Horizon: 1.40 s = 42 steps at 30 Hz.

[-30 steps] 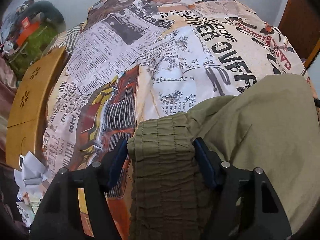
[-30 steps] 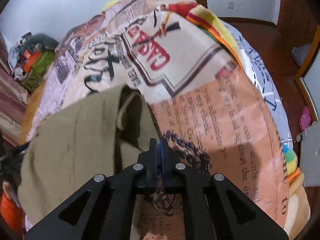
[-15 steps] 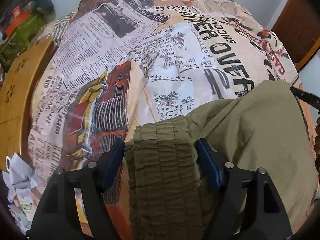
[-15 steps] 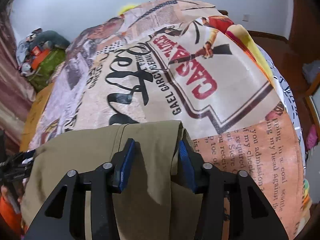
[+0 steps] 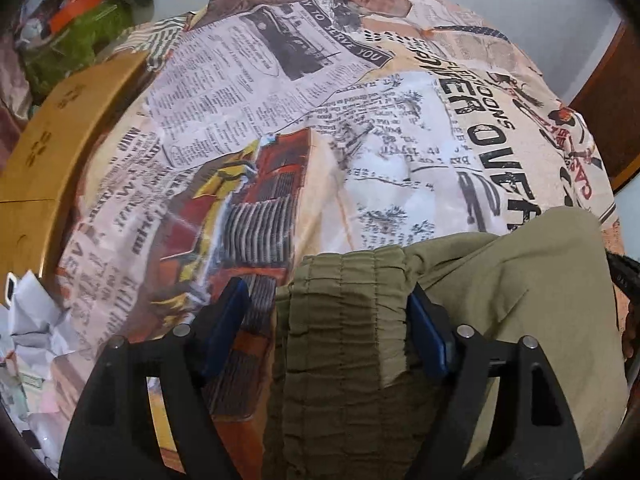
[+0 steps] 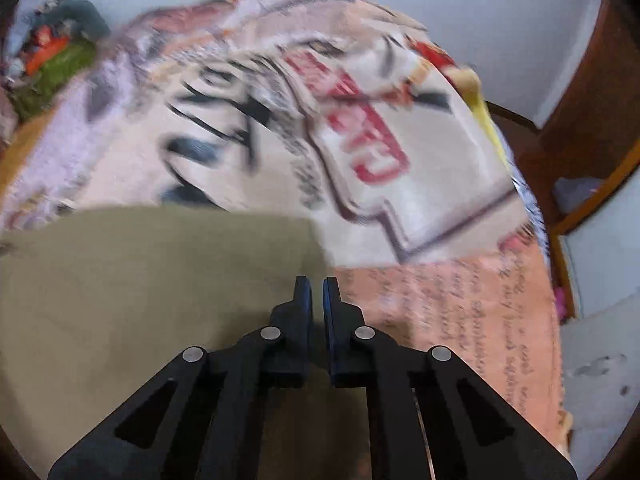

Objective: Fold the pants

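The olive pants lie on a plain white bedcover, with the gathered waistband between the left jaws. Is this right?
Not quite. The bedcover is not plain white: the left wrist view shows newspaper-style print with text and pictures. The olive pants lie on it, the gathered waistband between the left jaws.

Bed (image 5: 304, 120) ahead of pants (image 5: 520, 300): flat printed cover, open passage. Left bed edge: wooden board (image 5: 48, 152), crumpled paper (image 5: 32, 320) just beside, clutter pile (image 5: 80, 36) at far corner. Right side: wooden furniture (image 6: 592, 92) near bed edge.
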Available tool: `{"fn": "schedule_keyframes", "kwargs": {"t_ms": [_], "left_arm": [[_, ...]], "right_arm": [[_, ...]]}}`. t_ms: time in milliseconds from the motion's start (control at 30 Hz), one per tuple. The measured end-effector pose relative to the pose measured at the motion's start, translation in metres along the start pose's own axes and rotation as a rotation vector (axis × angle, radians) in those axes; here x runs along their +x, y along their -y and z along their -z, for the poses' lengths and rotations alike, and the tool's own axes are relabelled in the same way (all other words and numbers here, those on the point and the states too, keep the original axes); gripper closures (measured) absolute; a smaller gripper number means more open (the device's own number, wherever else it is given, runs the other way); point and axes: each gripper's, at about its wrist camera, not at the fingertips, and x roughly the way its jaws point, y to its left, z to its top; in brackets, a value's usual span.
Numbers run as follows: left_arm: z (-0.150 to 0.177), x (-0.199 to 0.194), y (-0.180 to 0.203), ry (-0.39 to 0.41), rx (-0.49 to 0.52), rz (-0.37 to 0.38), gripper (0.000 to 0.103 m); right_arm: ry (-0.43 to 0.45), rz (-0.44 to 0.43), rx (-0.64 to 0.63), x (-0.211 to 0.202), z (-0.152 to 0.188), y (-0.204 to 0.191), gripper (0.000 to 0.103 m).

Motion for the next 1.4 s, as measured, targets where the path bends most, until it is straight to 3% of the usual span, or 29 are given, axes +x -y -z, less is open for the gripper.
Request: {"fn": "schedule_keyframes", "kwargs": {"t_ms": [133,233,367,400,500,667,800,933,1100,1267,1400], "left_arm": [[0.003,-0.012,0.004,0.005,0.033,0.002,0.025],[0.002,-0.029,0.009,0.041,0.055,0.017,0.025],[-0.008,-0.047,0.017,0.093,0.079,0.029,0.023],[-0.012,-0.046,0.02,0.089,0.09,0.03,0.022],[-0.021,-0.031,0.03,0.04,0.133,0.008,0.022],[-0.025,0.012,0.016,-0.054,0.061,-0.044,0.021],[-0.021,0.03,-0.002,-0.106,-0.032,0.036,0.018],[-0.02,0.032,0.001,-0.088,-0.004,-0.003,0.01],[-0.023,0.031,0.001,-0.089,-0.004,-0.007,0.01],[-0.019,0.001,0.006,-0.011,-0.003,-0.037,0.01],[-0.012,-0.035,0.011,0.061,0.016,-0.015,0.01]], "right_arm": [[0.03,-0.052,0.019,-0.021,0.007,0.013,0.096],[0.077,-0.1,0.057,-0.047,0.003,0.021,0.089],[0.169,-0.2,0.073,-0.085,-0.011,0.017,0.065],[0.184,-0.233,0.071,-0.093,-0.015,0.012,0.057],[0.176,-0.326,0.039,-0.097,-0.02,-0.015,0.047],[0.068,-0.354,-0.079,-0.065,-0.017,-0.067,0.046],[-0.011,-0.287,-0.198,-0.036,-0.003,-0.092,0.045],[-0.01,-0.251,-0.271,-0.037,0.011,-0.096,0.044],[-0.045,-0.279,-0.204,-0.036,0.016,-0.077,0.043],[-0.034,-0.28,-0.147,-0.053,0.023,-0.063,0.042],[-0.002,-0.291,-0.121,-0.073,0.027,-0.059,0.042]]}}
